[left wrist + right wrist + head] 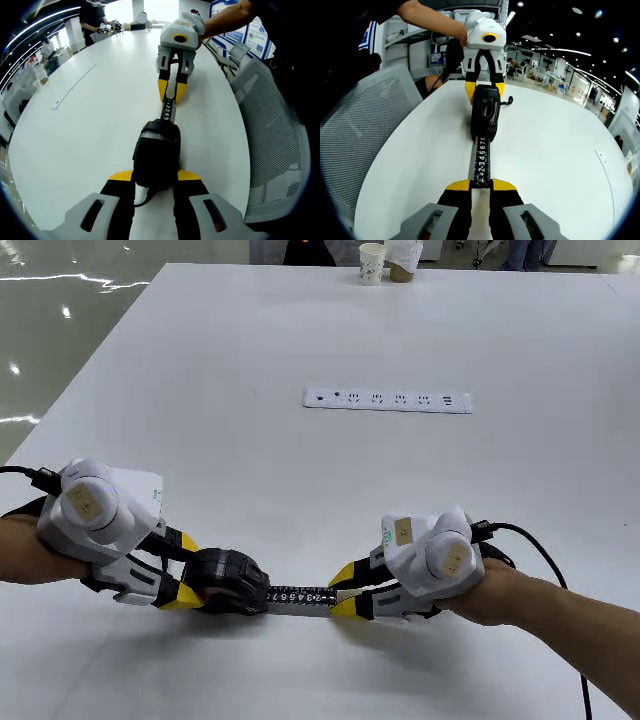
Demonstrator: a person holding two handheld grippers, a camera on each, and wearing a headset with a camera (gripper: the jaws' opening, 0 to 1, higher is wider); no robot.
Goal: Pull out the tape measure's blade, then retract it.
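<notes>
The tape measure lies low over the white surface, between the two tools. The left tool is clamped across the black case from both sides. The right tool is pinched shut on the end of the blade, with a short numbered stretch drawn out between them.

The case looks rigid and chunky, probably easy to hold firmly by its flat sides. The blade is likely thin spring steel: slick, prone to kinking if bent sideways, and sprung to snap back. It is best gripped at its tip, pulled straight in line with the case mouth, and fed back under control.
</notes>
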